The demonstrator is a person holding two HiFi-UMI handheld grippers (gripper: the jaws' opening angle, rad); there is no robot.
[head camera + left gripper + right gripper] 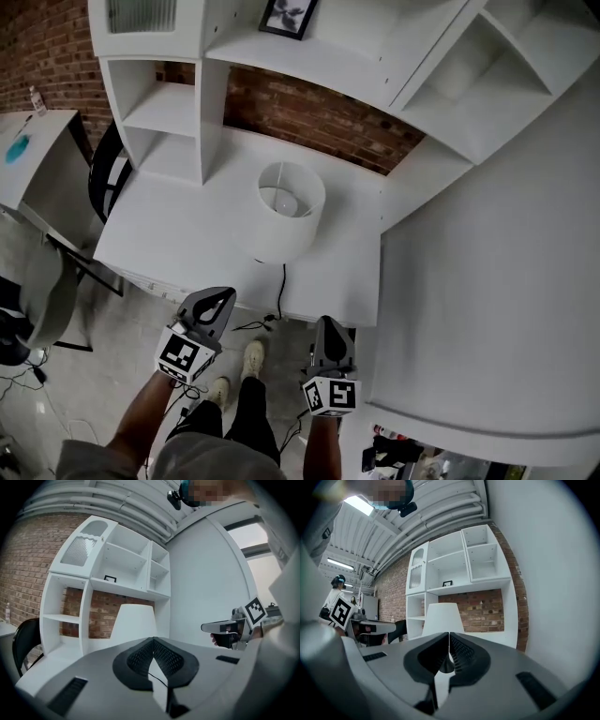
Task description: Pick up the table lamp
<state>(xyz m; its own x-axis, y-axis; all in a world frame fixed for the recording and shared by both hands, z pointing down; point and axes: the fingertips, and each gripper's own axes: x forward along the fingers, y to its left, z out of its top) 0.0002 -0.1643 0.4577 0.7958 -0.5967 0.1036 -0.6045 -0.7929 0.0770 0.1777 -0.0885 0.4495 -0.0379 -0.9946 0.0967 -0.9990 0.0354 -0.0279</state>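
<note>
The table lamp (286, 211) has a white drum shade and stands near the front of the white desk (178, 234). Its black cord (279, 295) hangs over the desk's front edge. My left gripper (214, 305) and right gripper (330, 333) hover side by side in front of that edge, short of the lamp, both pointing at it. Both are shut with nothing between the jaws. In the left gripper view the shade (133, 623) rises just beyond the closed left gripper (153, 641). In the right gripper view the shade (443, 617) stands past the closed right gripper (449, 637).
A white shelf unit (164, 103) stands on the desk against a brick wall (309, 117), with a framed picture (286, 17) on top. A black chair (108, 173) is at the desk's left end, and a white wall (487, 281) closes the right. A person (335, 590) stands far back.
</note>
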